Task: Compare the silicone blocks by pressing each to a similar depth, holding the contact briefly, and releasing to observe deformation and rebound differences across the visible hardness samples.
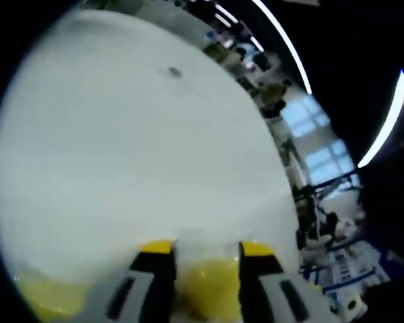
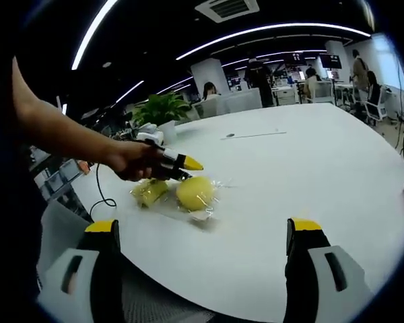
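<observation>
Two yellow silicone blocks in clear wrap lie on the white table: a rounder one and a smaller, duller one to its left. A person's hand holds my left gripper with its yellow tips just over the rounder block. In the left gripper view the jaws stand a little apart, and the left gripper has the yellow block showing in the gap below it. The second block is at the lower left. My right gripper is wide open near the table's front edge, holding nothing.
A potted plant stands at the table's far left, and a black cable hangs off that side. A thin object lies farther back. Desks and people are beyond the table. A small dark speck marks the tabletop.
</observation>
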Motion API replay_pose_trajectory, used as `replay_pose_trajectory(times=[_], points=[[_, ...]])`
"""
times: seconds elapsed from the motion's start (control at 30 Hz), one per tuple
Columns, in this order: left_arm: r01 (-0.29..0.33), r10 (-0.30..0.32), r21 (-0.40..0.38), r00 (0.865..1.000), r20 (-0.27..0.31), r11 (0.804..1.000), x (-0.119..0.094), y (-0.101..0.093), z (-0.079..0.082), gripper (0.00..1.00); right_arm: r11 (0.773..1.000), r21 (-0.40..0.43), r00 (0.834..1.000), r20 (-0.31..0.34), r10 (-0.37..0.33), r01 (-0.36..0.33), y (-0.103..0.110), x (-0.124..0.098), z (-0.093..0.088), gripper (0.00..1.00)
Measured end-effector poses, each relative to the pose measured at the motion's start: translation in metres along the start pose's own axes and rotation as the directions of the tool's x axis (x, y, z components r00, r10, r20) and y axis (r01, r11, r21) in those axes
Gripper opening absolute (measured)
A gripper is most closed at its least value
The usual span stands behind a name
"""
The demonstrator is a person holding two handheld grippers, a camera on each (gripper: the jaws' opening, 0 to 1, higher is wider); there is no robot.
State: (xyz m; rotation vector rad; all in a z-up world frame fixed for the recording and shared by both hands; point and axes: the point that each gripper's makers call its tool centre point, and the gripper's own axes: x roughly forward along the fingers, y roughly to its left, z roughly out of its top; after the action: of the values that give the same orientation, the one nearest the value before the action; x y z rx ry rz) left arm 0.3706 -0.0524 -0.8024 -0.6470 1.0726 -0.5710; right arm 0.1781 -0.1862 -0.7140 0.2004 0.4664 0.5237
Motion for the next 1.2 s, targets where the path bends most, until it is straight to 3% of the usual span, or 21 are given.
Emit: replay_pose_trajectory(times=[0.13,0.2,0.33,0.4,0.5,0.73,1.07,1.2], points=[[-0.023,0.023,-0.004,1.0,-0.002,1.0,0.002,0.008,-0.003,0.2,1.0,-0.009,1.0,-0.017,0.012,-0.012,0.005,0.003,-0.004,0.96],[-0.005,0.005,-0.019,1.0,-0.008,1.0,0.004,0.008,-0.004,0.17,1.0,-0.007,1.0,-0.023,0.013,-0.013,0.006,0.003,-0.007,0.96],[0.005,-0.002,0.108,1.0,-0.026,0.994,0.005,0.007,-0.005,0.11,1.0,0.004,1.0,-0.028,0.013,-0.013,0.007,0.005,-0.01,0.96],[0.002,0.008,0.218,0.999,-0.048,0.976,0.005,0.007,-0.005,0.05,1.0,-0.002,0.999,-0.039,0.024,-0.024,0.011,0.006,-0.012,0.96],[-0.005,0.016,0.171,0.998,-0.059,0.985,0.003,0.004,-0.007,0.0,1.0,-0.008,0.999,-0.045,0.028,-0.028,0.011,0.007,-0.013,0.96],[0.004,0.002,0.122,0.999,-0.05,0.992,-0.004,0.001,-0.008,0.0,1.0,-0.006,0.999,-0.035,0.027,-0.027,0.011,0.008,-0.009,0.96],[0.057,-0.054,0.156,0.998,-0.024,0.986,-0.007,-0.02,-0.005,0.0,0.999,-0.012,0.998,-0.044,0.041,-0.041,0.014,0.01,-0.011,0.96],[0.125,-0.124,0.256,0.992,-0.019,0.959,-0.011,-0.038,-0.006,0.0,0.999,-0.014,0.999,-0.031,0.043,-0.043,0.013,0.01,-0.006,0.96]])
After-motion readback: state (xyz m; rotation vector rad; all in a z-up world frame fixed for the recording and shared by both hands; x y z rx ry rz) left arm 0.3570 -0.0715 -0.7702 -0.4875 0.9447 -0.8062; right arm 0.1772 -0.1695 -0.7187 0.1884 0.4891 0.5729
